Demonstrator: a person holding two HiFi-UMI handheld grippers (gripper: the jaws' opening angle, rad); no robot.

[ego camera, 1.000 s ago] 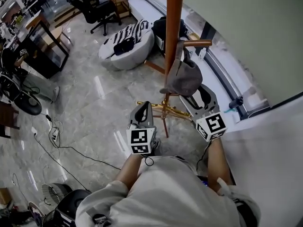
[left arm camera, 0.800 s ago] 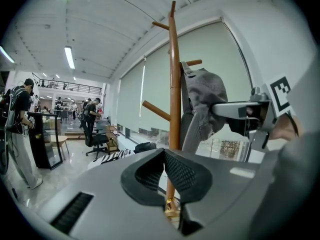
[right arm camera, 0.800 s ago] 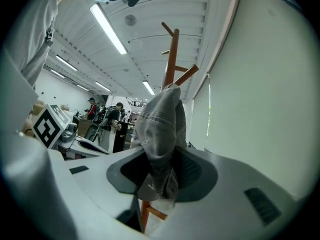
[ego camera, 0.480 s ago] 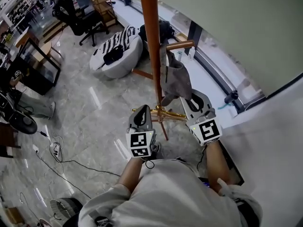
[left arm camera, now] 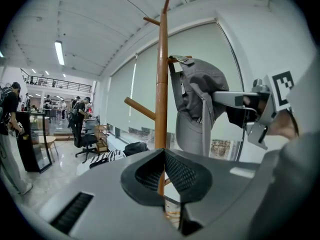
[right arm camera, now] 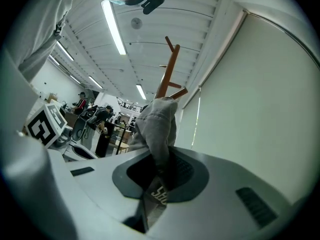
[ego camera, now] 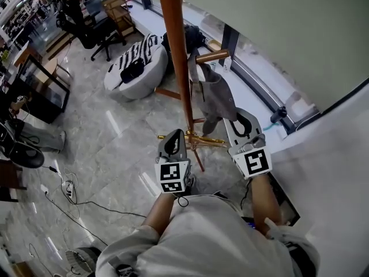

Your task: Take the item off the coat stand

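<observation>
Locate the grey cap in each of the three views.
Head view: grey cap upper centre, just right of the pole.
Left gripper view: upper centre-right, hanging from a peg.
Right gripper view: centre.
Shared landmark: the stand's wooden pole.

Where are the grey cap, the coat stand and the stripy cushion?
grey cap [ego camera: 214, 97], head view, on the fabric of its crown.
coat stand [ego camera: 176, 51], head view, on its upright wooden pole.
stripy cushion [ego camera: 146, 45], head view, on its striped top.

Head view's top edge cuts off the coat stand [ego camera: 179, 56].
</observation>
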